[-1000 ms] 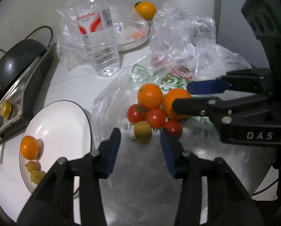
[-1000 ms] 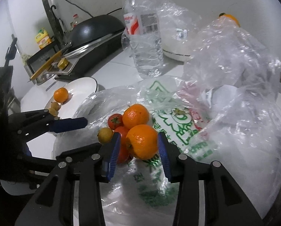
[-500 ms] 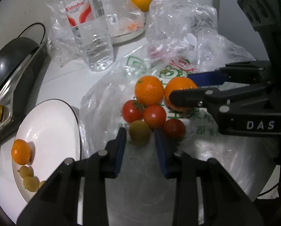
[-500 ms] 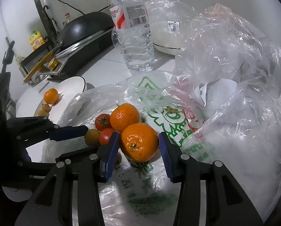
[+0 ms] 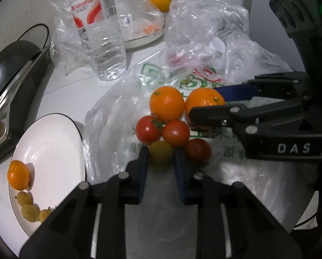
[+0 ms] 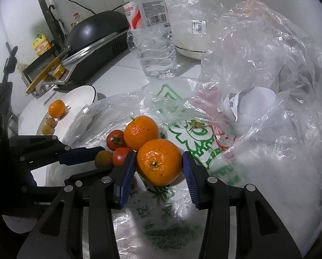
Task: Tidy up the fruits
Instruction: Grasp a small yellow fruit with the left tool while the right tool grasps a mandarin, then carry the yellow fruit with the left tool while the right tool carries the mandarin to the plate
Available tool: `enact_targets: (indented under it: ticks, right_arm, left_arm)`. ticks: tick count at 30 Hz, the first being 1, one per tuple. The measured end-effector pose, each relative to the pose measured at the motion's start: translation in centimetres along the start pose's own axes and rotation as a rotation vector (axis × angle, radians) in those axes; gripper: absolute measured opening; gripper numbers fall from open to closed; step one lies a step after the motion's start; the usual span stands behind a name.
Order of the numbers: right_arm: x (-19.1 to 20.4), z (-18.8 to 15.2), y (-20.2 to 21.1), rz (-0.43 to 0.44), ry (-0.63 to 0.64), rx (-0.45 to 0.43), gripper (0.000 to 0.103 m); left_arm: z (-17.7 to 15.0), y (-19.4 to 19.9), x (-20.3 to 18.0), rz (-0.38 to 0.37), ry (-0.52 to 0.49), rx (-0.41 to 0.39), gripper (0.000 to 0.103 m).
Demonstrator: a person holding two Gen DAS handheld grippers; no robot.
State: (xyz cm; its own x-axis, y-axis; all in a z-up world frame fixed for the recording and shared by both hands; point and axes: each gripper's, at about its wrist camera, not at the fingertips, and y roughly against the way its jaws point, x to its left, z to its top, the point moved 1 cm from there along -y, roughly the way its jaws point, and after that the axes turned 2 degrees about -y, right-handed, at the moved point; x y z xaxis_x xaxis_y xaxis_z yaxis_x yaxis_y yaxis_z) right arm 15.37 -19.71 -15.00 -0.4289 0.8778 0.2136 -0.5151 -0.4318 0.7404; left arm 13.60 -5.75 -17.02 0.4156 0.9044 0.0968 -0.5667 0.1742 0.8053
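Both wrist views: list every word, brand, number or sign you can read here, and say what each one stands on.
"DAS": white letters on the right gripper body, seen from the left wrist.
"Wahaha", partly legible: red and white label of the water bottle.
Barcode and fine print on that label: too small to read.
Green and red print on the plastic bag: not legible.
Sticker on the wrapped bowl: too small.

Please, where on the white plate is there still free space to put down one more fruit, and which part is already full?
The white plate is bare over its centre and its far half, toward the plastic bag. Its near end is crowded: a small orange and three small yellowish fruits lie in a row along that rim. The left gripper closes around another yellowish fruit.
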Motion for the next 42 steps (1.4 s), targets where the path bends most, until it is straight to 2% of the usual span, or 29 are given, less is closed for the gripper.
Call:
enact_targets:
  ticks: [17, 28, 42]
  right_arm:
    - [1.3, -0.2, 2.5, -0.051, 0.019, -0.039, 0.046]
    - [3.6, -0.6, 5.0, -0.071, 0.037, -0.081, 0.046]
    - [7.4, -0.7, 6.0, -0.06, 0.078, -0.097, 0.045]
  left_arm:
    - [-0.4, 3.1, 0.0, -0.009, -0.001, -0.069, 0.024]
    - [-1.2, 6.1, 0.2, -0.002, 0.002, -0.126, 0.024]
    - [-3.4, 9.8, 2.3, 0.026, 0.038, -0.185, 0.024]
